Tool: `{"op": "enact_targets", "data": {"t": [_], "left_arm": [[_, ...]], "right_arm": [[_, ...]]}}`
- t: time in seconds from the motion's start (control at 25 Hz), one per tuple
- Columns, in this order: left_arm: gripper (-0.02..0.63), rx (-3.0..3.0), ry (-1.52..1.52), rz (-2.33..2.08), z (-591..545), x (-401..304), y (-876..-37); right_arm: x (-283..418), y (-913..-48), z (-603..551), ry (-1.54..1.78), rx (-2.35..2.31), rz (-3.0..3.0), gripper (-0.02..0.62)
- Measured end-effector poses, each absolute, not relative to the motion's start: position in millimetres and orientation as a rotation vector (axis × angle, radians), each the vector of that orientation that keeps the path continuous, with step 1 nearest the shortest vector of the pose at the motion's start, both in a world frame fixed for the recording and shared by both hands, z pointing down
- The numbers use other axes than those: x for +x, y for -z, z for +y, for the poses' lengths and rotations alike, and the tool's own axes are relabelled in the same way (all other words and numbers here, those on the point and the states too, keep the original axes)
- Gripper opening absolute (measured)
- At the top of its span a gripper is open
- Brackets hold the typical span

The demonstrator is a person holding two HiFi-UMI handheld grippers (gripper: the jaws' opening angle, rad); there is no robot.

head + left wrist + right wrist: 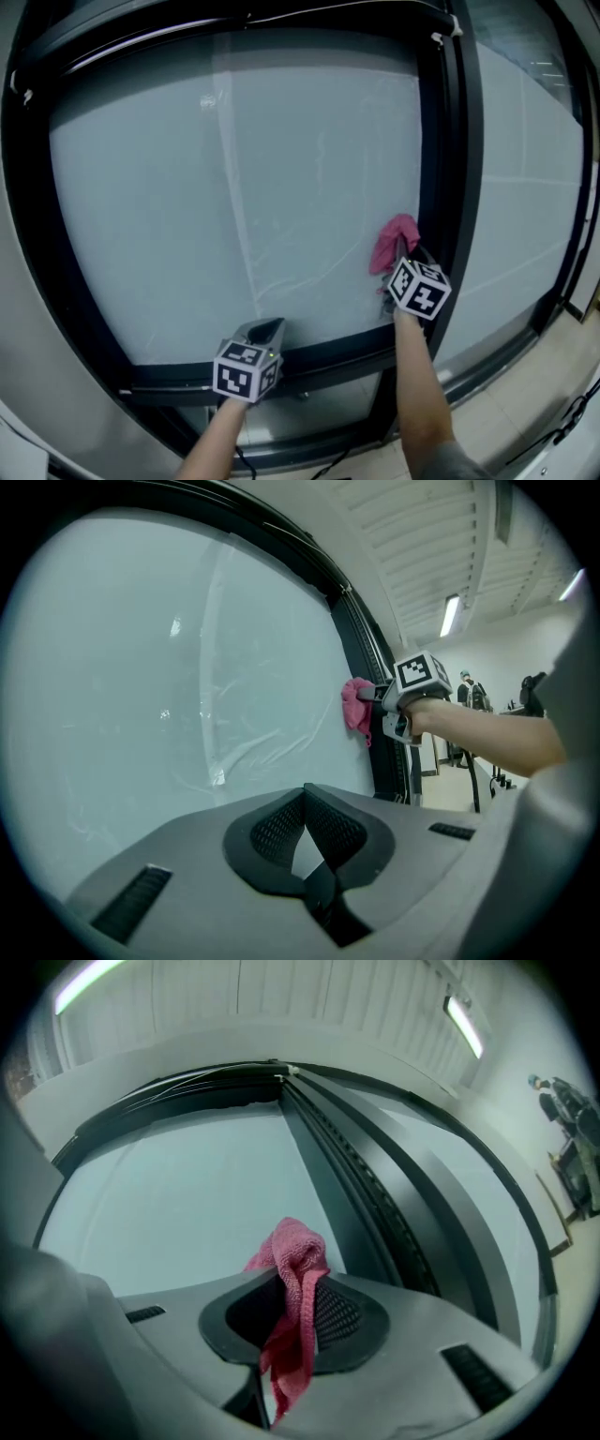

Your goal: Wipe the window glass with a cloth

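Note:
The window glass [234, 187] fills the head view, with faint streaks across it. A pink cloth [394, 242] is pressed on the glass at its right side, close to the black upright frame [452, 141]. My right gripper [400, 259] is shut on the cloth, which bunches out past the jaws in the right gripper view [295, 1269]. My left gripper [265, 328] hovers low by the pane's bottom edge, shut with nothing in it [305, 794]. From the left gripper view, the cloth [357, 708] and right gripper [377, 697] show against the glass [141, 667].
A black sill [309, 354] runs under the pane. Right of the upright is a second glass pane [525, 187]. Tiled floor [553, 375] and a dark cable [572, 422] lie at the lower right. People [473, 696] stand far back in the room.

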State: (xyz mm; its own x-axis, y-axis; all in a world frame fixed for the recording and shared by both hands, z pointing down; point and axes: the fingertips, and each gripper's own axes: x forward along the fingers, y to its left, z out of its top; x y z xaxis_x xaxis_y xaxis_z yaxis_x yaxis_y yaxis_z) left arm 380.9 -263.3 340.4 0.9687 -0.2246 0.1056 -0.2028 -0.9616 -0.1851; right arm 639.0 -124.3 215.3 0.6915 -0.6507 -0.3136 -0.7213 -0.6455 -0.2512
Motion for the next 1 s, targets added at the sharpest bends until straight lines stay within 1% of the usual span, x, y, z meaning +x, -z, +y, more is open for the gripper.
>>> {"op": "enact_targets", "data": {"t": [0.36, 0.48, 0.64, 0.84, 1.0], "left_arm": [[0.007, -2.908, 0.179, 0.342, -265.4, 385.7, -325.2], [0.008, -2.884, 0.151, 0.365, -274.7, 377.0, -310.3], [0.008, -2.865, 0.107, 0.410, -290.5, 358.4, -292.2], [0.008, -2.910, 0.075, 0.438, -307.9, 338.7, -289.4], [0.008, -2.922, 0.058, 0.489, -323.7, 318.1, -287.4]], "right_arm": [[663.9, -270.4, -105.0, -0.143, -2.533, 0.953, 0.064], [665.0, -270.8, -104.7, -0.117, -2.505, 0.949, 0.063], [658.7, -232.9, -107.3, -0.184, -2.490, 0.974, 0.061], [648.8, -167.5, -107.9, -0.292, -2.477, 1.035, 0.061], [624.0, -125.6, -126.4, -0.369, -2.482, 1.111, 0.060]]}}
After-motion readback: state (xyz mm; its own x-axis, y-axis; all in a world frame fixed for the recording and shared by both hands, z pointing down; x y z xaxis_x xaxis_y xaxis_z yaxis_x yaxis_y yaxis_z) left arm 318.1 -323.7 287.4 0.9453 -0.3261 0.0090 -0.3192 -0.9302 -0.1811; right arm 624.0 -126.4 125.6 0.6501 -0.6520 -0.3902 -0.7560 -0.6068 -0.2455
